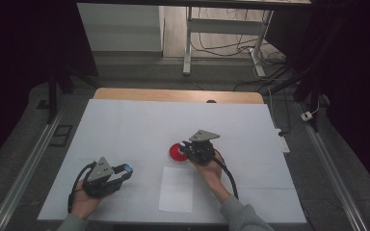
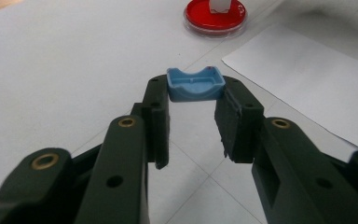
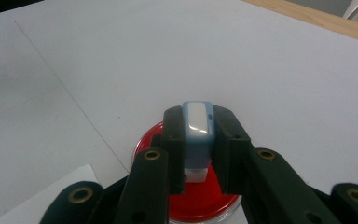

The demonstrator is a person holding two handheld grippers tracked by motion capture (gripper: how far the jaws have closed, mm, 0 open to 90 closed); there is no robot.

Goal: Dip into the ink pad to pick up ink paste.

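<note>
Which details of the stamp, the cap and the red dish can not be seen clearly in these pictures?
- Stamp: its underside, right gripper view, hidden by its own body and the right hand-held gripper.
- Red dish: near rim cut by the frame edge, same view.
- Blue cap: too small in the high view.
- Dish: far rim cut off, left gripper view.

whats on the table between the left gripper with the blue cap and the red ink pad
Nothing but bare white table cover: in the left gripper view the stretch from the blue cap to the red ink pad is empty; the sheet of paper lies off to one side.
</note>
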